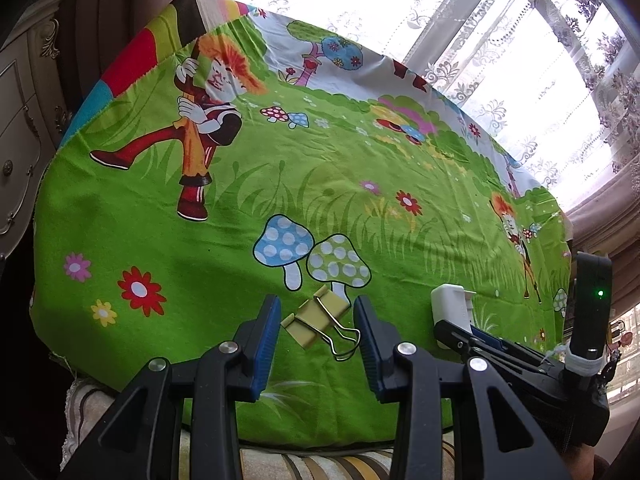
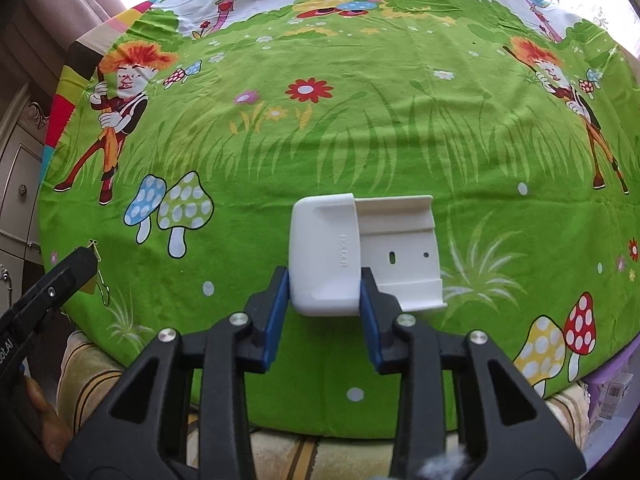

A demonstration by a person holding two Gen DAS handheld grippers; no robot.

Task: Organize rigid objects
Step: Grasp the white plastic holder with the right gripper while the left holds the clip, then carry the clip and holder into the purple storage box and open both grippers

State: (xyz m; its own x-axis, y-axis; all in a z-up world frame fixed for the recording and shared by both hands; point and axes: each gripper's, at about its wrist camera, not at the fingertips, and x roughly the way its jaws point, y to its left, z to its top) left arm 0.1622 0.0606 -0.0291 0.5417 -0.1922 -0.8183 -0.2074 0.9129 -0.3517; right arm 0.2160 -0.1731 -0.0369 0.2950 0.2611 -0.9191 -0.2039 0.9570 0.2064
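Where seen from the left wrist: left gripper (image 1: 316, 320) jaws apart, straddling two yellow binder clips (image 1: 316, 314) lying touching on the table (image 1: 200, 248), pads clear of both, likely staged for a pickup. One white plastic holder (image 1: 452, 304) just beside, at right.

From the right wrist: right gripper (image 2: 324, 300) jaws clamped on the holder's rounded cap, apparently for relocation. Count: one.

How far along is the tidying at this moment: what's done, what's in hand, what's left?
Done: nothing looks sorted yet; no container or tidy group shows on the green cartoon cloth.
In hand: the right gripper is shut on the white plastic case, its inner tray sticking out.
Left: the yellow binder clip lies on the cloth between the left gripper fingers, ungripped; both items need placing.
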